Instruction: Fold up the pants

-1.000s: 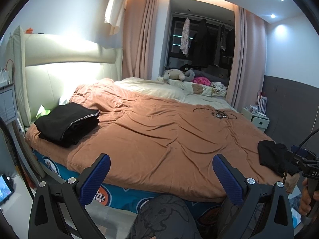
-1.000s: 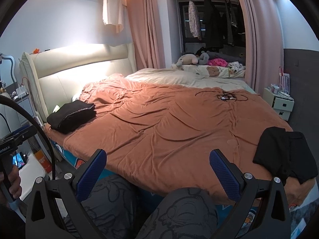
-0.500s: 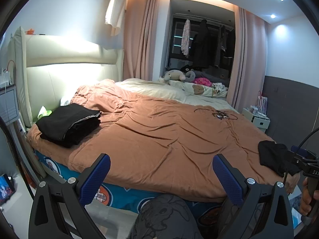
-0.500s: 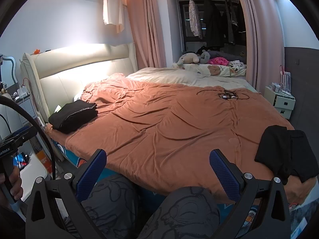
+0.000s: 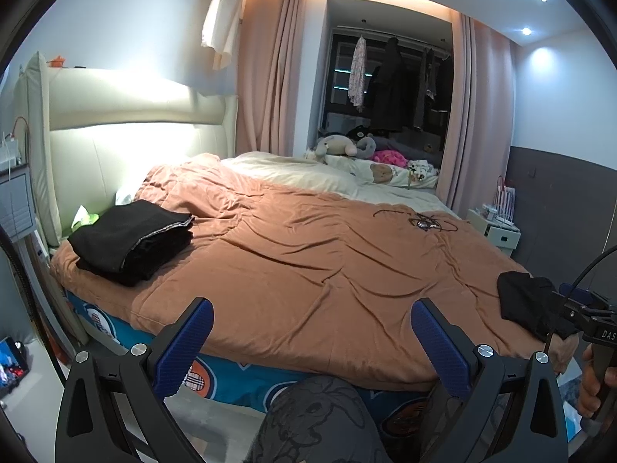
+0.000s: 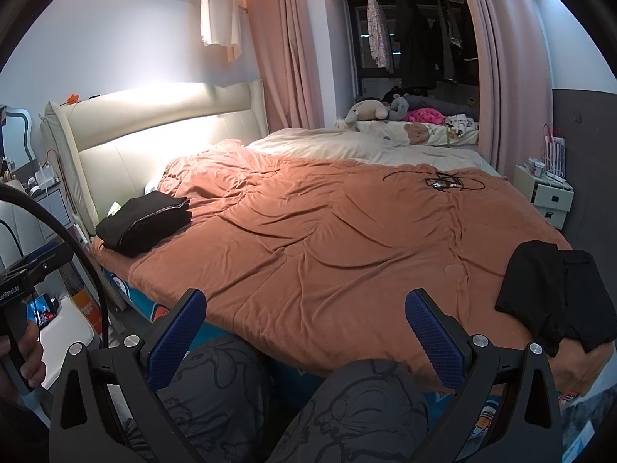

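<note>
A loose black garment (image 6: 555,293) lies crumpled at the near right corner of the bed, also seen as a dark heap (image 5: 528,305) in the left wrist view. A neatly folded black stack (image 5: 131,241) rests at the near left corner by the headboard, and shows as a folded stack (image 6: 144,222) in the right wrist view. My left gripper (image 5: 308,341) is open and empty, held off the bed's near edge. My right gripper (image 6: 306,330) is open and empty too, left of the loose garment and short of the bed.
An orange-brown duvet (image 6: 327,223) covers the bed, with a tangle of black cable (image 6: 439,181) far right. Plush toys (image 6: 370,110) lie at the back. A white nightstand (image 6: 547,193) stands at right. The person's patterned trouser knees (image 6: 347,405) fill the foreground.
Both views have shifted slightly, with the bed sitting a little further to the right in frame. Both grippers stay open and empty; nothing on the bed has moved.
</note>
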`<state>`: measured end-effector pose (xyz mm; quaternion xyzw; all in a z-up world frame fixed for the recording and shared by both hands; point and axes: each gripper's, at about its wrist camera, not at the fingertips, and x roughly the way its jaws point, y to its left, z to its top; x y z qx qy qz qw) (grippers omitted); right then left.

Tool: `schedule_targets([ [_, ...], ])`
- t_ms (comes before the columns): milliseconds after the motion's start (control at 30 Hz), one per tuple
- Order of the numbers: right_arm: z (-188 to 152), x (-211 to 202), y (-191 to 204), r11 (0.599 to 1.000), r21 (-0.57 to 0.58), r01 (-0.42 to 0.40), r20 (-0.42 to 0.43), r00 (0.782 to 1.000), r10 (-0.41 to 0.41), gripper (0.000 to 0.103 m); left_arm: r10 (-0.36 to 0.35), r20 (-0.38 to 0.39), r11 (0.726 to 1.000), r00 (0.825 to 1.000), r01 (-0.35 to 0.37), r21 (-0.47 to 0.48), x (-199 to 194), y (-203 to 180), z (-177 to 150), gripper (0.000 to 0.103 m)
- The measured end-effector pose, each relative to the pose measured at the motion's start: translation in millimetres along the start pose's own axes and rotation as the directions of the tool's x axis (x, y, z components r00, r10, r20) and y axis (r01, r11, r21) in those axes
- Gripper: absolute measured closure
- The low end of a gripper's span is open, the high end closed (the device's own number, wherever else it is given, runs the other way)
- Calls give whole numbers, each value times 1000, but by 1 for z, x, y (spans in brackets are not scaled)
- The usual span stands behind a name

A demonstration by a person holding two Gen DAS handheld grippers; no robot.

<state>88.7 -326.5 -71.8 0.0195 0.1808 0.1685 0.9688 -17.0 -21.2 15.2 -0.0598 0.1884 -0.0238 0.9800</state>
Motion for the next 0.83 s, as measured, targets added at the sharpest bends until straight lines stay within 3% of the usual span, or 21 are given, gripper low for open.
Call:
schedule_targets([
  [833,0,3,1,1000,8,-1,-24,1000,1,0,-8,0,1000,1000,8,16,0,0,-1,0],
])
